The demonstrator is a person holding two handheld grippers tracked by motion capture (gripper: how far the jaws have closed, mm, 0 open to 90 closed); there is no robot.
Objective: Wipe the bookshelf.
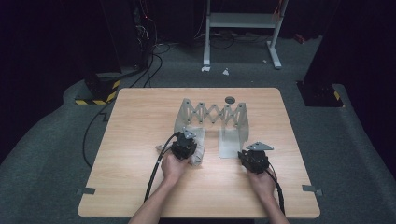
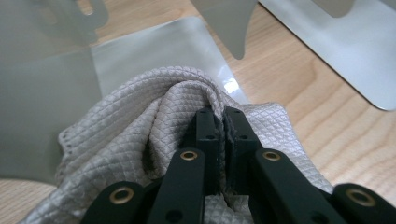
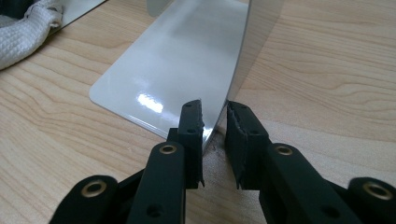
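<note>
My left gripper (image 2: 219,122) is clamped on a fold of the grey cloth (image 2: 140,116); jaws pressed together with the quilted fabric pinched between them. The cloth is bunched up, lying partly on the left base plate (image 2: 154,51) of the metal rack (image 1: 212,114), partly on the wooden table (image 1: 140,126). In the high view my left hand (image 1: 173,167) holds that gripper (image 1: 186,145) at the near left foot of the rack, cloth (image 1: 198,151) just beside it.

My right gripper (image 3: 215,122) has its jaws a little apart, straddling the near edge of the rack's upright right wall (image 3: 259,42). The left jaw sits over the corner of the shiny right base plate (image 3: 173,74); the right jaw is on the far side of the wall. I cannot tell whether the pads touch the metal. In the high view this gripper (image 1: 253,156) is at the rack's near right corner, my right hand (image 1: 261,179) behind it.

The rack stands mid-table, its scissor lattice (image 1: 215,112) stretched between the two walls. A small dark round thing (image 1: 229,99) lies behind it.
</note>
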